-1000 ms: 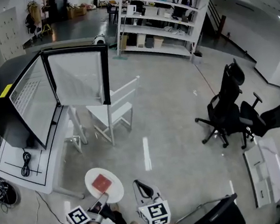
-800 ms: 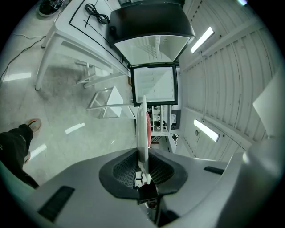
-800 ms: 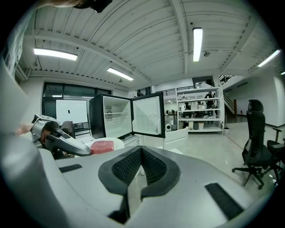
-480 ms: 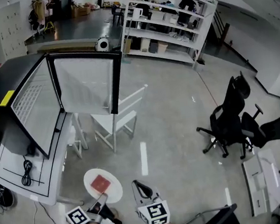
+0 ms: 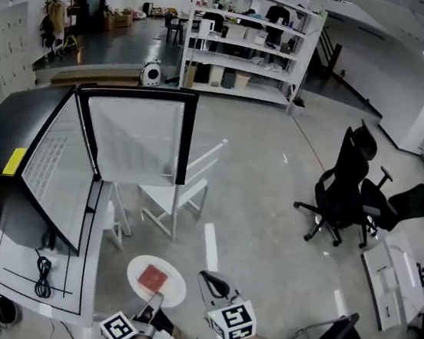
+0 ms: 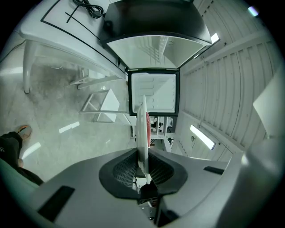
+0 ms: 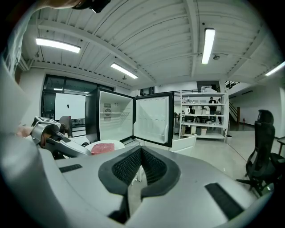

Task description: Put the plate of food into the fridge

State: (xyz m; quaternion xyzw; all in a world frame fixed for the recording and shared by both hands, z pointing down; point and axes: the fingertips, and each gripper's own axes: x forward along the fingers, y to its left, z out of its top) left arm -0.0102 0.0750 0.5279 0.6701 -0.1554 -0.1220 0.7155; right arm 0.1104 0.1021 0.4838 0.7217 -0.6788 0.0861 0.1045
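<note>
A white plate (image 5: 157,280) with a red slab of food (image 5: 152,276) hangs level over the floor, and my left gripper (image 5: 154,303) is shut on its near rim. The left gripper view shows the plate (image 6: 142,129) edge-on, pinched between the jaws of the left gripper (image 6: 143,167). Ahead at the left, the black fridge (image 5: 11,176) stands on a white table with its door (image 5: 139,135) swung open and its white inside showing. My right gripper (image 5: 214,287) is shut and empty beside the plate. The right gripper view takes in the fridge (image 7: 111,118), the plate (image 7: 104,146) and the right gripper (image 7: 140,156).
A white chair (image 5: 179,186) stands just below the open fridge door. The white table (image 5: 56,278) carries a black cable (image 5: 41,274). A black office chair (image 5: 346,190) is at the right, and white shelving (image 5: 249,36) lines the back.
The view has shifted nearer the fridge, whose open door now sits a little further right and larger. The plate stays held in the left gripper; the right gripper is unchanged.
</note>
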